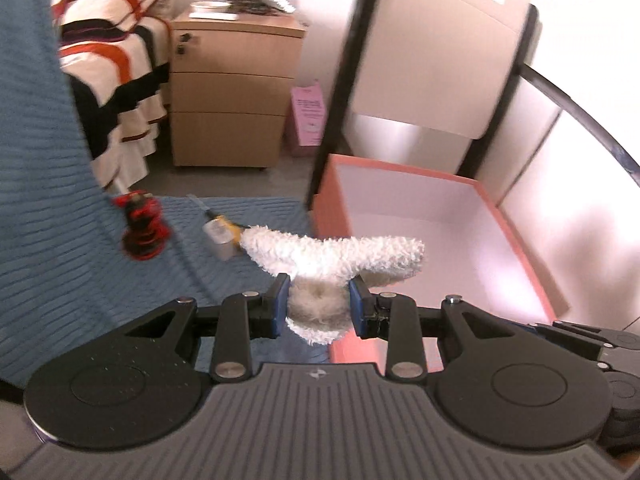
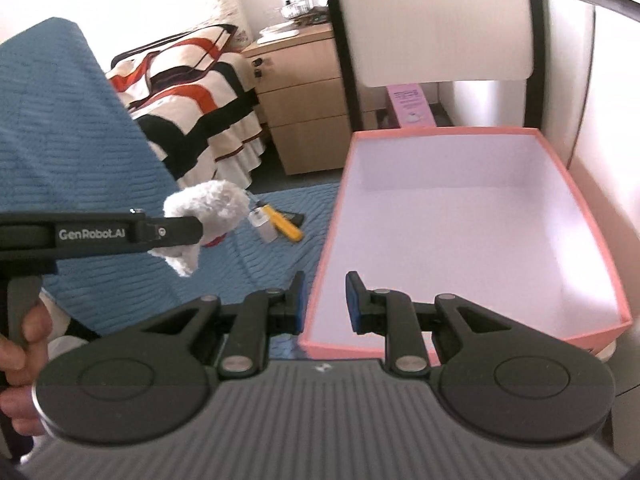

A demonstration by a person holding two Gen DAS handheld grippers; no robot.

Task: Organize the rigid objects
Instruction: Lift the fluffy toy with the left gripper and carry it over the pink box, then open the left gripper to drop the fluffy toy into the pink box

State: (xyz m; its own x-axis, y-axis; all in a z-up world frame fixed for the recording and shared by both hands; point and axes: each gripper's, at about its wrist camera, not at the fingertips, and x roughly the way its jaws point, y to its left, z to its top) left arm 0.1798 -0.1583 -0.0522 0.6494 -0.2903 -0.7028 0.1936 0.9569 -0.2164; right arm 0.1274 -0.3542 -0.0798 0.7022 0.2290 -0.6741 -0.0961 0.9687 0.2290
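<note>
My left gripper [image 1: 318, 296] is shut on a white fluffy plush toy [image 1: 332, 252], held in the air over the near left corner of an open pink box [image 1: 400, 168] with a white inside. From the right wrist, the same plush toy [image 2: 208, 204] hangs left of the box [image 2: 440, 131], with a hand [image 2: 20, 352] on the left gripper's handle. My right gripper [image 2: 324, 300] hovers above the box's near left wall, its jaws a little apart with nothing between them. A red and black object [image 1: 142, 226], a small clear bottle [image 1: 220, 234] and a yellow tool [image 2: 284, 226] lie on the blue cloth [image 1: 60, 240].
A wooden drawer cabinet [image 1: 232, 96] stands behind, beside a bed with a striped quilt [image 1: 112, 60]. A pink carton [image 1: 306, 116] sits on the floor by it. A black-framed white panel [image 1: 440, 40] rises just behind the box.
</note>
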